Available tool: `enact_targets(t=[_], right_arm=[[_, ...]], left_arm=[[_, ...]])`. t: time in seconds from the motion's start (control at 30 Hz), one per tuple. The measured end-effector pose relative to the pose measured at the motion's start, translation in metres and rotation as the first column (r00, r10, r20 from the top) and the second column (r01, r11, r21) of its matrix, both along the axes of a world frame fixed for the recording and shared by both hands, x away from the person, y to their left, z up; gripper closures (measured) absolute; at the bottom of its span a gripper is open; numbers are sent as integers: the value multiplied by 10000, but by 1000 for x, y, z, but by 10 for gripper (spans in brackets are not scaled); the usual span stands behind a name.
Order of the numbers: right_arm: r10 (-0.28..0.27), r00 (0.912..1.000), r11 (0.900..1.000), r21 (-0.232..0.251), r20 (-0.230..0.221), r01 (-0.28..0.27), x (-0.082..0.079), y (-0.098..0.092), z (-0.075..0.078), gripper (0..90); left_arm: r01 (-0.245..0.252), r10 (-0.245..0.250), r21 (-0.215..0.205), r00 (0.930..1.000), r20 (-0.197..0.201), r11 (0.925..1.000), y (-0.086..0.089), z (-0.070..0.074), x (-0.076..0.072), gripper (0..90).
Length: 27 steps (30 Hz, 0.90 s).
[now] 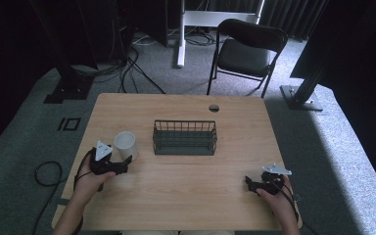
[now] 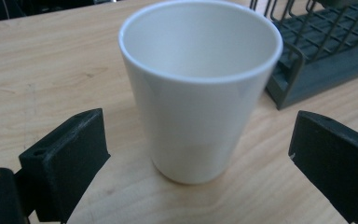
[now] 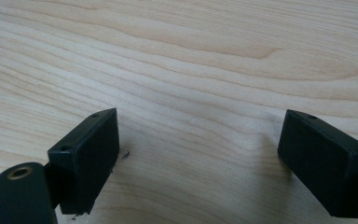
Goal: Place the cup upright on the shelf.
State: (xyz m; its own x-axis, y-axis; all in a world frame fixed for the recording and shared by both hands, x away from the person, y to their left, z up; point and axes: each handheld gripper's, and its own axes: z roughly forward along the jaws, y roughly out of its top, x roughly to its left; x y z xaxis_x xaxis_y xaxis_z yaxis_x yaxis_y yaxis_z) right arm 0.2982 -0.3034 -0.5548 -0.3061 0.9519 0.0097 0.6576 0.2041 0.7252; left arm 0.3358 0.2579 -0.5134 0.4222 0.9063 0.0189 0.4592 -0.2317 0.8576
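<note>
A white cup [image 1: 125, 144] stands upright and empty on the wooden table [image 1: 186, 196], left of a dark wire rack [image 1: 185, 137]. My left gripper [image 1: 126, 161] is just in front of the cup, its jaws wide apart. In the left gripper view the cup [image 2: 199, 88] stands a little beyond the two black fingers [image 2: 65, 158], touching neither. My right gripper [image 1: 248, 182] rests low near the table's front right, jaws open over bare wood [image 3: 191, 84], nothing between its fingers [image 3: 86, 154].
The rack's corner [image 2: 317, 51] lies close to the cup's right side. A cable hole [image 1: 214, 107] marks the far table edge. A black folding chair [image 1: 247, 51] and stand legs are on the floor beyond.
</note>
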Motion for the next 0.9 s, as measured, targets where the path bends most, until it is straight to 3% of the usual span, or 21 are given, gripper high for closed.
enact_targets(t=[0.43, 0.9], right_arm=[[-1, 10000, 10000, 0, 2, 1, 0, 0, 0, 122], [1, 10000, 10000, 11, 5, -1, 0, 0, 0, 122]], left_arm=[[109, -96, -422, 9994, 320, 9990, -6, 2, 14, 47], [19, 0, -272, 9974, 721, 9996, -13, 1, 28, 69]])
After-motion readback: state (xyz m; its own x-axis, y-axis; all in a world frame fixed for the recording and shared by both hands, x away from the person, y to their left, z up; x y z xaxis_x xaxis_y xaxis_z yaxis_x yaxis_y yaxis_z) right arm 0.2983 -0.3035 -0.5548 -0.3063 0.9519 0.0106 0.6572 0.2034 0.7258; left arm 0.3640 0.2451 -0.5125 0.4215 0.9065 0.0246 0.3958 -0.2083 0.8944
